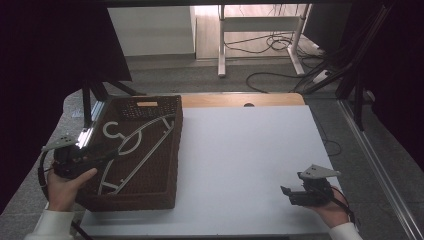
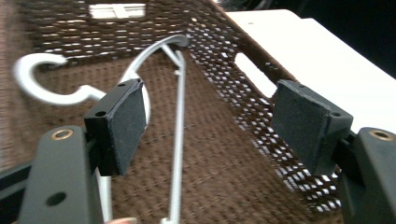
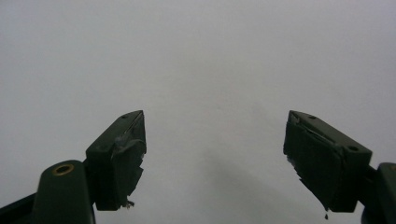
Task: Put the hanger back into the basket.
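A brown woven basket (image 1: 177, 150) stands on the left part of the white table (image 1: 250, 150). A white clothes hanger (image 1: 141, 134) lies flat inside it, hook toward the far left corner. My left gripper (image 1: 111, 152) is over the basket's left side, pointing right, and is open. In the left gripper view its pads (image 2: 126, 126) stand wide apart above the hanger (image 2: 177, 140) and the basket's weave (image 2: 243, 116), touching nothing. My right gripper (image 1: 287, 192) rests near the table's front right, open. In the right gripper view, that gripper (image 3: 215, 154) has only bare table between its jaws.
A wooden strip (image 1: 240, 100) runs along the table's far edge. Black stand legs (image 1: 95, 95) rise behind the basket's far left corner. Cables (image 1: 280, 45) and a white desk frame (image 1: 222, 45) are on the floor beyond.
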